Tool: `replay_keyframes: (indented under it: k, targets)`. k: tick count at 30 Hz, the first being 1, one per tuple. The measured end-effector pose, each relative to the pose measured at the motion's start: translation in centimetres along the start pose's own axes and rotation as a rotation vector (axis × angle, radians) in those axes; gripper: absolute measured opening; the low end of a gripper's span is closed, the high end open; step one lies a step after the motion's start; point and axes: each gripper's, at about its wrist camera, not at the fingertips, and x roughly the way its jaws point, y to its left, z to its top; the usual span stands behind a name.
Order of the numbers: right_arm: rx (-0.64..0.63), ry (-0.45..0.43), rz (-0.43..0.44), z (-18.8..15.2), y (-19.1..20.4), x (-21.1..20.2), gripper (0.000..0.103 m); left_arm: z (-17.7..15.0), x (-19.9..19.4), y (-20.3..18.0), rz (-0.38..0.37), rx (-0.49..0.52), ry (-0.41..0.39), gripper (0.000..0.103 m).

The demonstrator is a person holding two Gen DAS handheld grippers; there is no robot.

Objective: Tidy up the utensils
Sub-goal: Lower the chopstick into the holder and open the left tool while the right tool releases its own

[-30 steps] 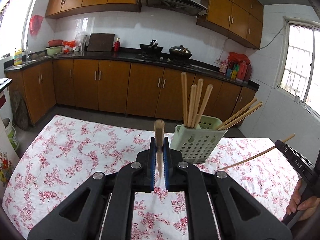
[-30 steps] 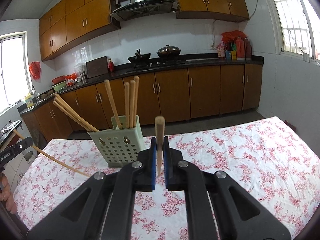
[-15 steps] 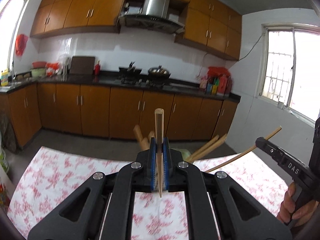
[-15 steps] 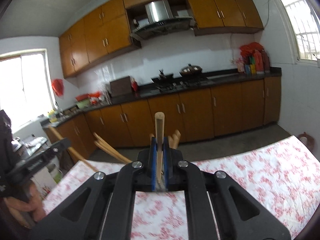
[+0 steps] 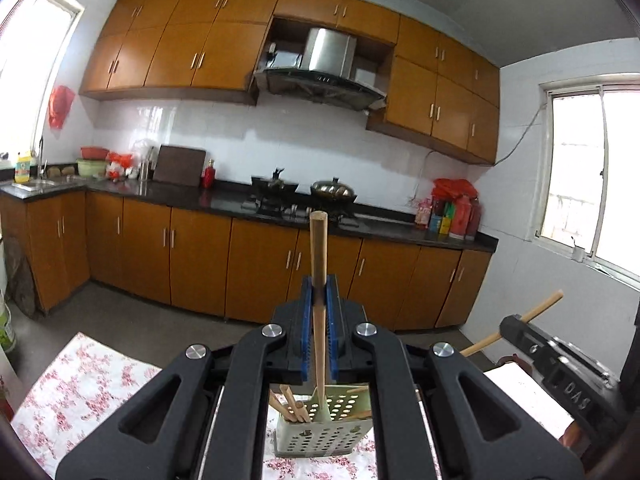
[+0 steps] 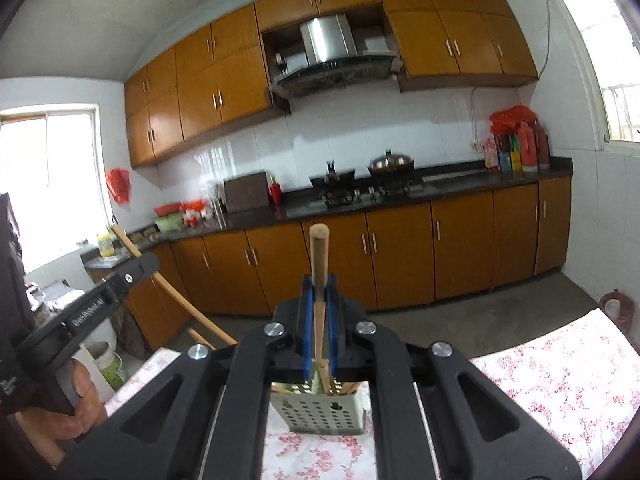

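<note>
Above the floral tablecloth (image 5: 88, 384), each gripper clamps one wooden chopstick upright.

Left gripper (image 5: 319, 300) is closed on its chopstick (image 5: 319, 264), blue pads pressed to the shaft; below it, seen through the gripper's frame, stands a green perforated holder (image 5: 320, 436) with more chopsticks inside. Right gripper (image 6: 319, 300) is likewise closed on a chopstick (image 6: 319, 268), with the same holder (image 6: 320, 412) on the cloth beneath. Behind both run the brown kitchen cabinets (image 5: 200, 260).
</note>
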Motion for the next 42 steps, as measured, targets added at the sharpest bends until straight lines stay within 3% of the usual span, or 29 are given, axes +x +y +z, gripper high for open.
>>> replay_keyframes:
  k: [8,29,34,35,38,42]
  targets:
    - [-0.006,0.104,-0.019,-2.1,-0.2,4.3,0.007,-1.9,2.7,1.2,0.023,-0.032,0.044,0.007]
    - [0.010,0.152,-0.044,-3.4,-0.3,6.6,0.008,-3.4,5.0,1.0,0.023,-0.015,0.061,0.007]
    - [0.017,0.138,-0.047,-3.3,-0.3,5.9,0.016,-3.0,4.7,1.4,0.016,-0.028,0.084,0.008]
    - [0.017,0.131,-0.049,-3.1,-0.4,5.7,0.019,-2.9,4.5,1.5,0.010,-0.030,0.085,0.012]
    - [0.012,0.112,-0.059,-2.9,-0.4,4.8,0.026,-2.1,3.5,1.7,0.024,-0.023,0.063,0.039]
    - [-0.005,0.099,-0.076,-3.0,-0.2,3.9,0.036,-1.4,1.7,2.5,0.031,-0.024,0.048,0.043]
